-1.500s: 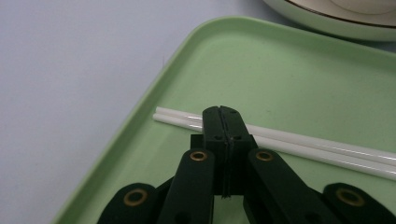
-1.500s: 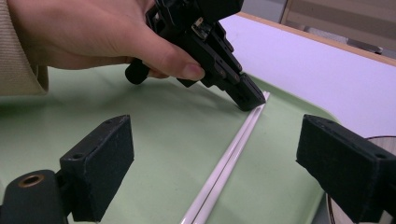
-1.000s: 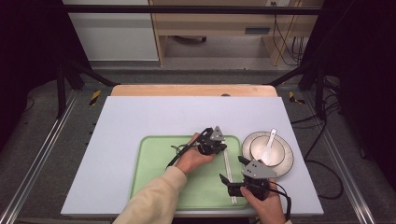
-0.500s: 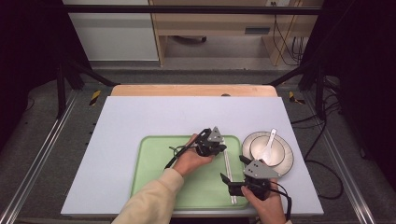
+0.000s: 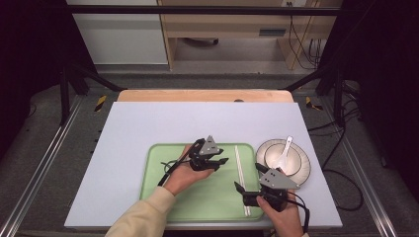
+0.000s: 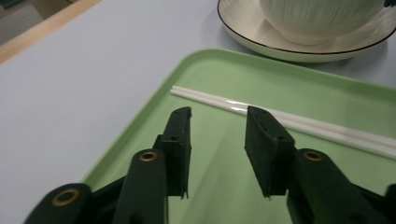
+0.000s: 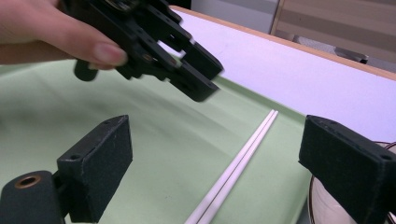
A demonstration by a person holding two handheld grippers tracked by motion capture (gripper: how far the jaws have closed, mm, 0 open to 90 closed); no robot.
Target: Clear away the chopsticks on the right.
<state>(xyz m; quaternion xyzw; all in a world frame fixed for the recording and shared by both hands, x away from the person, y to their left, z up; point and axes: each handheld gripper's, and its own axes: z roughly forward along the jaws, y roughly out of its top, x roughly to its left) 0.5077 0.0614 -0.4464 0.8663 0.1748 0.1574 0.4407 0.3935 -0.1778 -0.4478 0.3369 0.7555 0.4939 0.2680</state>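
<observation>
High view puts the chopsticks (image 5: 241, 180) on the right part of the green tray (image 5: 163, 163), a white pair lying side by side, long axis running from the far edge toward you. Your left tool (image 5: 221, 161) hangs just left of their far end, pointing right at them; its jaws have just been opening, stand partly apart and hold nothing. Your right tool (image 5: 239, 187) sits near their near end, jaws wide and empty, the sticks passing between them in the right gripper view without touching either pad. To the right, on the desk (image 5: 148, 123), a plate (image 5: 302, 170) carries a bowl (image 5: 281, 155) and spoon (image 5: 285, 148). Judging by that, either hand could reach.
</observation>
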